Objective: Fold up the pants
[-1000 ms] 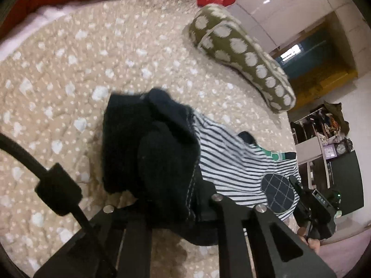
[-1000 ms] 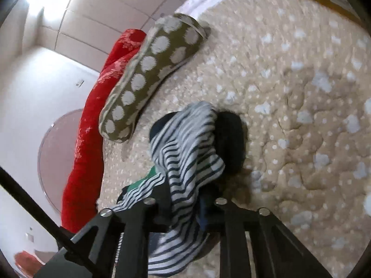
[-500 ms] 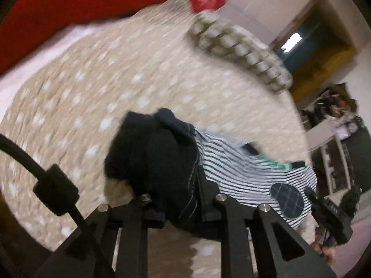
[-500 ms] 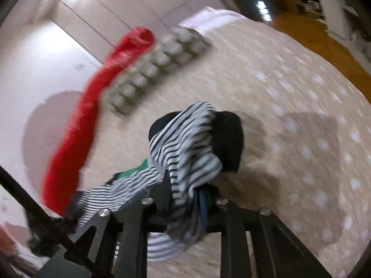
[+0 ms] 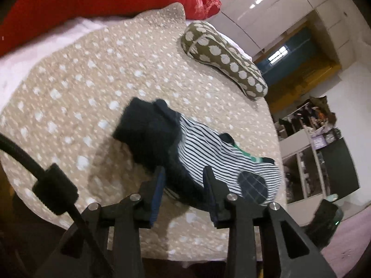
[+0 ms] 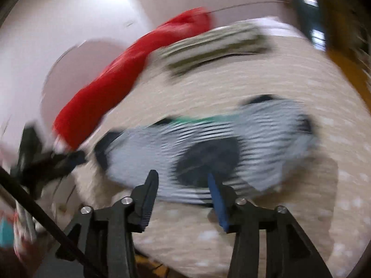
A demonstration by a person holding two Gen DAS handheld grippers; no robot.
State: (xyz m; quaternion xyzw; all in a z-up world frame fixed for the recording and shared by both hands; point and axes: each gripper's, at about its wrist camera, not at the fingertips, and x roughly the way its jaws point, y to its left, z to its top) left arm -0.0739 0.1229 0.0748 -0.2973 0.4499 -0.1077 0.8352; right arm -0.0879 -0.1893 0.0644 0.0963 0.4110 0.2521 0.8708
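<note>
Pants, striped, bunched on bed quilt; left hand-held gripper and right hand-held gripper both spread apart, empty.

No words, numbers, labels or brand marks can be read in either view. The shelves at three o'clock in the left view hold items too small to read. The right view is blurred throughout.
</note>
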